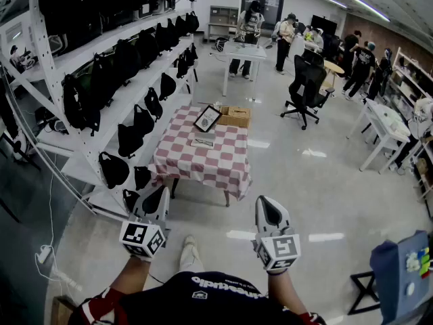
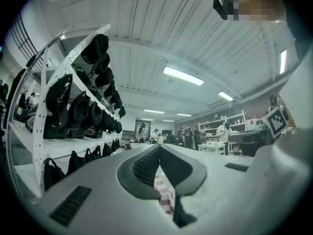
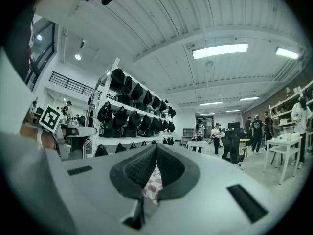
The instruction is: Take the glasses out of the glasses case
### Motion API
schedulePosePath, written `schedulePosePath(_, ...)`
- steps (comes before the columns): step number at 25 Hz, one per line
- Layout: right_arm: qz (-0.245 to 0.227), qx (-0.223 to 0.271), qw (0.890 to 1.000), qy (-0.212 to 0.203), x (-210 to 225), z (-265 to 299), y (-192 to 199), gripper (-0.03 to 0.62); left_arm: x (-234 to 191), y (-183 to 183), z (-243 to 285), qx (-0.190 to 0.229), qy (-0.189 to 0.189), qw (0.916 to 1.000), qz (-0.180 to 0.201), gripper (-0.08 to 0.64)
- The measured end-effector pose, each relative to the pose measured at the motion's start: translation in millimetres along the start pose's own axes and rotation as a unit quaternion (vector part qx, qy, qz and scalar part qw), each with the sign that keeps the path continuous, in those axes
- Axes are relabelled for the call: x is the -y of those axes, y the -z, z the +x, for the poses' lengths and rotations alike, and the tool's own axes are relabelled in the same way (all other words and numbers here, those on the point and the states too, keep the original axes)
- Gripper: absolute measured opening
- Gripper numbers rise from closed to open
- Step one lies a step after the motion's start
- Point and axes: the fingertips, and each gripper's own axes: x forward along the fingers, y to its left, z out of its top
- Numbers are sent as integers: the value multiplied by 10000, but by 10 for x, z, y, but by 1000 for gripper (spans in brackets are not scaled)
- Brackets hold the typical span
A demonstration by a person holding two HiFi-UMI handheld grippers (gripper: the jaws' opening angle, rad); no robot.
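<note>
A small table under a red-and-white checked cloth (image 1: 203, 164) stands a few steps ahead of me. On it lies a flat grey object (image 1: 202, 141) that may be the glasses case; no glasses can be made out at this distance. My left gripper (image 1: 161, 193) and right gripper (image 1: 266, 203) are held side by side, level, well short of the table. Both are shut with nothing between their jaws. In the left gripper view the left gripper's (image 2: 159, 148) tips meet, and the checked cloth (image 2: 164, 192) shows below them. The right gripper (image 3: 156, 148) looks the same, with the cloth (image 3: 153, 182) behind.
A dark framed board (image 1: 207, 118) and a cardboard box (image 1: 234, 116) sit at the table's far end. White shelving with black bags (image 1: 115, 66) runs along the left. A black office chair (image 1: 308, 87), white tables and several people stand further back. A blue stand (image 1: 406, 269) is near right.
</note>
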Motion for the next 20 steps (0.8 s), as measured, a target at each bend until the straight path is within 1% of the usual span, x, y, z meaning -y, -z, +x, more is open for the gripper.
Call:
schedulePosePath(4,91,-93,9998,123,14,-32,-59,-5,45,-4,-11,-4,33,10000,9,6)
schedulePosePath(12,116,-35,9999,121,39,-52,-55,-5,89,-34,9,20,27,10000,-53,6)
schedulePosePath(20,137,-127,9995,248,87,-100,3,-5,161,10,56,-60,134,9999,32,6)
